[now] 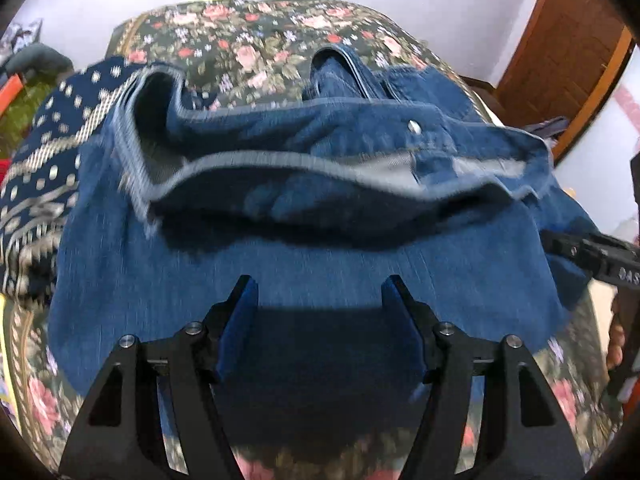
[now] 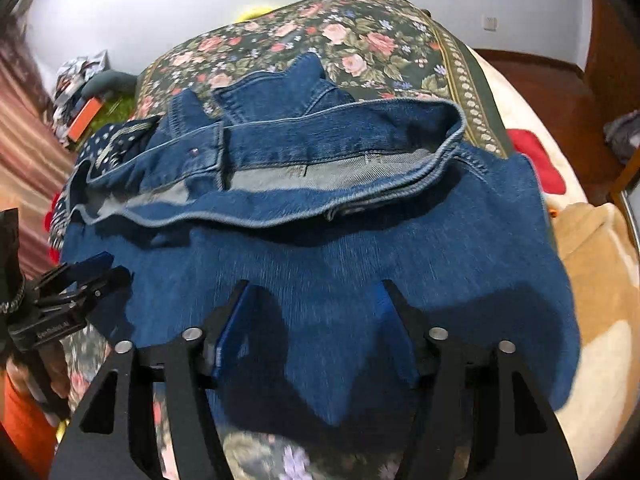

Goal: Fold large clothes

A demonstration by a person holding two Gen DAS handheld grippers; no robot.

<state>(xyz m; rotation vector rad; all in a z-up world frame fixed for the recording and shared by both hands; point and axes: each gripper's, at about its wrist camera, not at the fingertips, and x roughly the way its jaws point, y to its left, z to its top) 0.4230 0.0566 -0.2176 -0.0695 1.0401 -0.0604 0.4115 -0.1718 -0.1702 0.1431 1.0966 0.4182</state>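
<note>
A pair of blue jeans (image 1: 304,264) lies folded over on a floral bedspread (image 1: 248,52), its waistband with a metal button (image 1: 414,127) toward the far side. My left gripper (image 1: 318,292) is open and empty just above the near denim fold. The jeans (image 2: 340,248) also fill the right wrist view, where my right gripper (image 2: 316,296) is open and empty over the same fold. The left gripper shows at the left edge of the right wrist view (image 2: 90,276). The right gripper shows at the right edge of the left wrist view (image 1: 592,256).
A navy patterned garment (image 1: 44,152) lies left of the jeans. A beige blanket (image 2: 600,264) and a red cloth (image 2: 538,164) lie to the right. Clutter (image 2: 80,92) sits at the far left by the wall. A wooden door (image 1: 568,48) stands at the far right.
</note>
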